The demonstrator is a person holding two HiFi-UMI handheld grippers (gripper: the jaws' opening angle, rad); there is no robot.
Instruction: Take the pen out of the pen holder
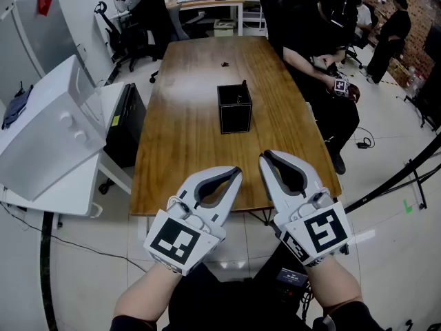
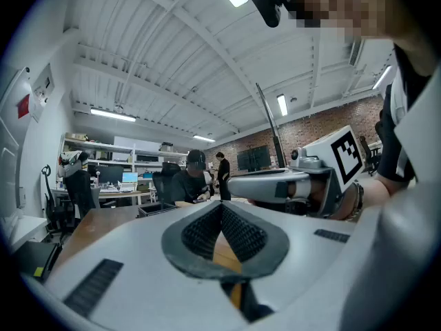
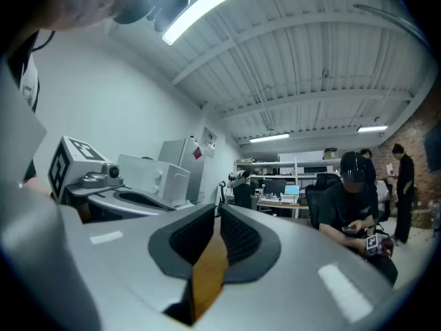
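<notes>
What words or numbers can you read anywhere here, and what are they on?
No words or numbers can be read.
On the left gripper and the right gripper: black-and-white square markers only, no letters.
On the white cabinet: a red sign, too small to read.
On the black case beside the table: a yellow label, too small to read.

The pen holder (image 1: 234, 108) stands on the table (image 1: 172, 157), near its middle.
</notes>
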